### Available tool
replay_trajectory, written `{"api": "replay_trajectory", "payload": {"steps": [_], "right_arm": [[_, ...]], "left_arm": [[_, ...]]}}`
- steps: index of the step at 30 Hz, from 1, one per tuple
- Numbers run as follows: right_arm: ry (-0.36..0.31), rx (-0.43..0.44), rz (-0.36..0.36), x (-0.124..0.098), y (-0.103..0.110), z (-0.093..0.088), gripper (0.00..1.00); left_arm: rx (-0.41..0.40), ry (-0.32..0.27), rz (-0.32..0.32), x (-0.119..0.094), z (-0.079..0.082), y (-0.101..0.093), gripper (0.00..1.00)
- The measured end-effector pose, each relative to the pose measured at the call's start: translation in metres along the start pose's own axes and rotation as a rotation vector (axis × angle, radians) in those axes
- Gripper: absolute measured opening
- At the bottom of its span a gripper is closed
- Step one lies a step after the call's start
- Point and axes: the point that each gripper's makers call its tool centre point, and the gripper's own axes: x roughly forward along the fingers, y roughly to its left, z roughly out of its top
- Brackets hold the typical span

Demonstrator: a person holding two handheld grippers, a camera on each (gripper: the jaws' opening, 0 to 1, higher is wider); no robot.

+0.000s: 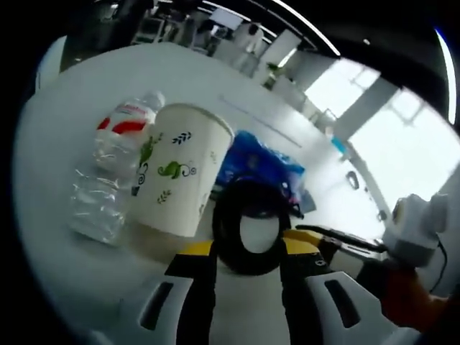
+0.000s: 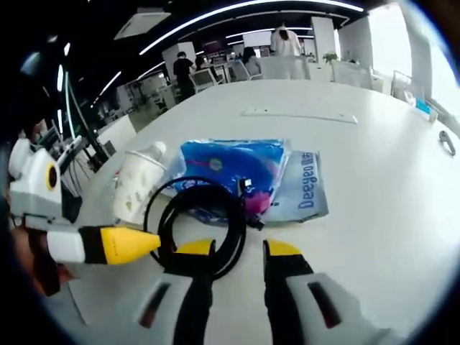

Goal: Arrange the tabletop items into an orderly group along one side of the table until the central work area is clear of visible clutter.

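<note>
As seen along the left gripper view: white table (image 1: 65,144), things grouped ahead of the jaws.
Left gripper (image 1: 248,259): jaws parted, yellow-tipped; the black cable coil (image 1: 228,223) lies between the tips. Whether the pads press the coil or merely flank it, I cannot tell.
Paper cup (image 1: 180,172): white, green leaf print, upright, just beyond the coil on the left.
Water bottle (image 1: 118,165): clear, red and white label, lying against the cup's far side; lower end crumpled.
Blue packet (image 1: 262,162): behind the coil, partly hidden by cup and coil.
Right gripper (image 1: 338,244): enters from the right, thin dark edge with yellow tip near the coil; its body cut off at the frame edge.

Right gripper view, same table (image 2: 388,187):
Right gripper (image 2: 238,253): jaws released, a clear gap between yellow tips, nothing held; left tip sits at the coil's (image 2: 201,223) near rim.
Blue packet (image 2: 237,169): flat, blue and pink, beside a paler pack lettered "Deeyeo" (image 2: 305,183), touching.
Cup (image 2: 136,187): left of the coil, bottle cap showing behind it.
Left gripper (image 2: 126,244): one yellow tip points at the coil; second jaw hidden.
Background: office desks, people standing, too small to detail.
</note>
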Motion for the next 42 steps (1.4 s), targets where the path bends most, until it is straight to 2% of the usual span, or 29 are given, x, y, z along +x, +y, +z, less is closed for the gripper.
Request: {"api": "replay_trajectory", "payload": {"steps": [2, 13, 21, 32, 34, 42], "right_arm": [[-0.001, 0.007, 0.002, 0.002, 0.000, 0.001, 0.24], [-0.003, 0.025, 0.017, 0.011, -0.001, 0.001, 0.21], [0.001, 0.006, 0.019, 0.013, 0.001, 0.002, 0.12], [-0.004, 0.016, 0.015, 0.010, 0.001, 0.000, 0.09], [-0.003, 0.023, 0.018, 0.010, 0.002, -0.001, 0.09], [-0.011, 0.042, 0.012, 0.002, 0.000, -0.004, 0.07]], "left_arm": [[-0.026, 0.000, 0.007, 0.002, -0.001, 0.002, 0.31], [-0.063, -0.007, 0.031, 0.010, -0.001, 0.005, 0.28], [-0.048, 0.013, 0.063, 0.010, -0.004, 0.012, 0.14], [-0.045, 0.024, 0.071, 0.011, -0.008, 0.015, 0.06], [-0.023, 0.018, 0.067, 0.010, -0.007, 0.012, 0.02], [-0.024, 0.019, 0.055, 0.008, -0.007, 0.009, 0.00]]}}
